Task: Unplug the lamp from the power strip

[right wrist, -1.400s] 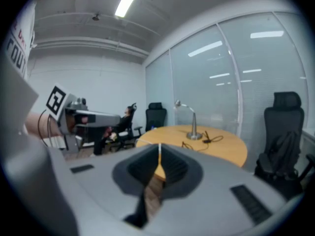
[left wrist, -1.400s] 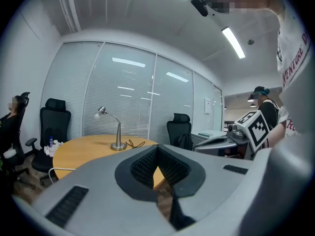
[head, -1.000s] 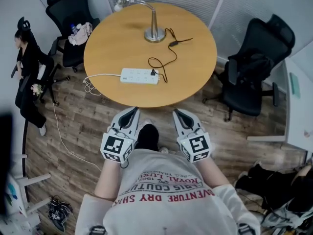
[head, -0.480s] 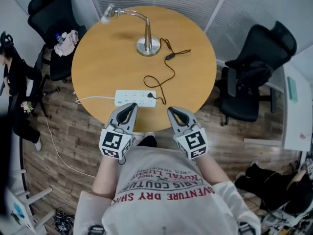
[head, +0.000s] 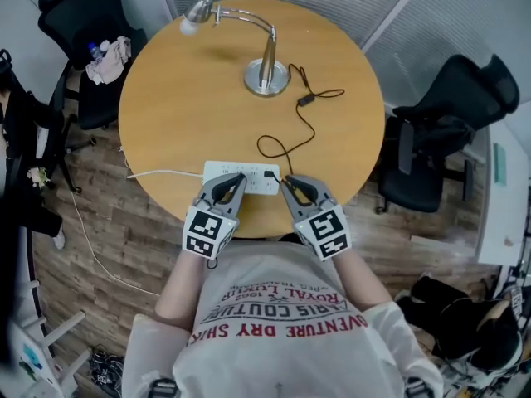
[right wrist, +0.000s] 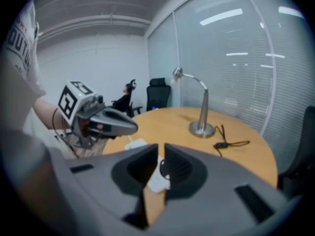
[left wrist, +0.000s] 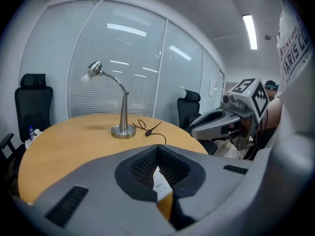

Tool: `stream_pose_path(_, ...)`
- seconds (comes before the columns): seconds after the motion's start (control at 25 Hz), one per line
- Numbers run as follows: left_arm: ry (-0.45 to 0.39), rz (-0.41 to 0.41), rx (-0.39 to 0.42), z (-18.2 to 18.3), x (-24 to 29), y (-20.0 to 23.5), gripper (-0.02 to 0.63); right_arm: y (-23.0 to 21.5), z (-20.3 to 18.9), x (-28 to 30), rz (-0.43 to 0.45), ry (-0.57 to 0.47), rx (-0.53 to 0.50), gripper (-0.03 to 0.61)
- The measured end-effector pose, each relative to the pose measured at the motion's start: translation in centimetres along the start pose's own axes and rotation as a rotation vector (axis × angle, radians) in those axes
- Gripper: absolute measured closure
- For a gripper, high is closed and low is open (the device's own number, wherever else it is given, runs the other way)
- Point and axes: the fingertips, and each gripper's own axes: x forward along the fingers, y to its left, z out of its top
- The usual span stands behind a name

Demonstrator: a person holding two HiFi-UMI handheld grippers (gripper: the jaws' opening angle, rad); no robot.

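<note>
The left gripper (head: 239,179) and right gripper (head: 287,181), both clenched on nothing, hang over the white power strip (head: 249,171); the person's shirt (head: 282,338) reads "VENTURE DRY SHIR" upside down.

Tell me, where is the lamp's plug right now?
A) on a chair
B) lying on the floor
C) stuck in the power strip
C: the cord from the lamp ends in a plug that sits in the white strip on the table.
</note>
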Motion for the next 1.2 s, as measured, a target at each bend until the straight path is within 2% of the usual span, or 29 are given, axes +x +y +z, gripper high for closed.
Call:
stream_pose_path(0.04, 0.025, -0.007, -0.011, -1.1, 0.6, 0.3, 0.583, 0.1, -0.5, 0.6, 0.013, 0.036, -0.014, 0.528)
stream_pose_path(0.08, 0.052, -0.012, -0.02, -2.2, 1.1, 0.4, 0.583, 0.3, -1.2, 1.2, 0.032, 0.077, -0.032, 0.47)
stream_pose_path(0.12, 0.081, -0.018, -0.027, -3.3, 1.7, 0.6, 0.583, 0.6, -1.9, 1.7, 0.052, 0.122, -0.054, 0.446)
stream_pose_path(0.32, 0.201, -0.044, -0.044, -7.0, 4.1, 0.8, 0.583, 0.8, -5.1, 4.4, 0.104, 0.317, -0.234, 0.425)
stream_pose_path(0.56, 0.278, -0.051, -0.085, -9.2, 6.2, 0.8, 0.583, 0.1, -7.7, 7.2, 0.166, 0.458, -0.366, 0.423)
stream_pose_path(0.72, 0.318, -0.059, -0.027, -10.6, 7.5, 1.3, 0.583, -0.4, -8.9, 8.8, 0.195, 0.525, -0.425, 0.423)
stream_pose_path(0.88, 0.344, -0.059, 0.009, -10.8, 8.1, 1.4, 0.583, 0.0, -10.0, 9.5, 0.236, 0.572, -0.419, 0.431)
stream_pose_path(1.04, 0.413, -0.035, 0.074, -11.6, 8.6, 1.2, 0.583, 0.1, -10.3, 10.0, 0.249, 0.604, -0.43, 0.464)
stream_pose_path(1.2, 0.433, -0.055, 0.077, -11.8, 8.8, 1.2, 0.583, -0.2, -10.6, 10.5, 0.254, 0.632, -0.486, 0.489)
